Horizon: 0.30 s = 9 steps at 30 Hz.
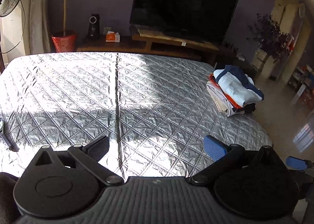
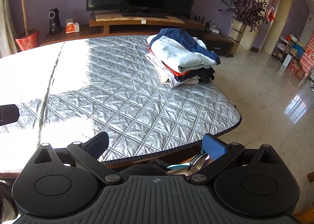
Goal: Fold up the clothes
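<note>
both grippers, left gripper (image 1: pixel 157 148) and right gripper (image 2: pixel 156 145), hang released and empty; the folded pile (image 2: pixel 182 59) sits ahead-right. reach low for the loose clothes (image 2: pixel 182 165) beneath the right one.

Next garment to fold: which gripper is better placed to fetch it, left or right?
Right, probably. The right gripper hangs open over the near edge of the silver quilted table cover, directly above loose colourful clothes below. The left gripper, also open, sits over bare cover.

Left hand-held gripper (image 1: pixel 156 148) gapes over quilted cover (image 1: pixel 78 90); folded clothes stack (image 1: pixel 234 91) far right.
</note>
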Motion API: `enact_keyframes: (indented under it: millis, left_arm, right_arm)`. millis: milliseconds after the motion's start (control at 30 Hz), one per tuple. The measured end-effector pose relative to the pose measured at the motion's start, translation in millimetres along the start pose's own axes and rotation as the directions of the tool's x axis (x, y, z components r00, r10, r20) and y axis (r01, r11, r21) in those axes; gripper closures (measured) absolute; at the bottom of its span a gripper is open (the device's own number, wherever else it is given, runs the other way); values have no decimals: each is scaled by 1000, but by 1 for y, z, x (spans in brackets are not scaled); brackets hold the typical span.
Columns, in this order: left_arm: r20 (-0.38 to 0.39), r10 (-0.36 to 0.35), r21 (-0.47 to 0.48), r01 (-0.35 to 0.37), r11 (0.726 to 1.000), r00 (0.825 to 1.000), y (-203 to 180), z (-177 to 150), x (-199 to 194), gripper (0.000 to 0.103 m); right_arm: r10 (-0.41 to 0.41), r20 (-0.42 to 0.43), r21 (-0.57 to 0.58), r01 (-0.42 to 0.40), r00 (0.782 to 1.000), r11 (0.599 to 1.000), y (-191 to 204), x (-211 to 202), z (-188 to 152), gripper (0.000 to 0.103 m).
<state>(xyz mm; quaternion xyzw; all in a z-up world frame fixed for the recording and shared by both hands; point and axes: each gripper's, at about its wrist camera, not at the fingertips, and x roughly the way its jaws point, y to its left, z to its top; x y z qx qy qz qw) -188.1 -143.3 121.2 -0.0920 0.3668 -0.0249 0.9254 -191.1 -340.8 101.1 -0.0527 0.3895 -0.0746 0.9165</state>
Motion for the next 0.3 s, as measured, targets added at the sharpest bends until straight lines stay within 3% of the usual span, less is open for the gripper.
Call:
enact_keyframes:
  millis: [300]
  left_arm:
    - [-82, -89, 81, 95, 992, 993, -2, 5, 45, 1]
  right_arm:
    - [3, -52, 92, 2, 999, 996, -1, 47, 8, 1]
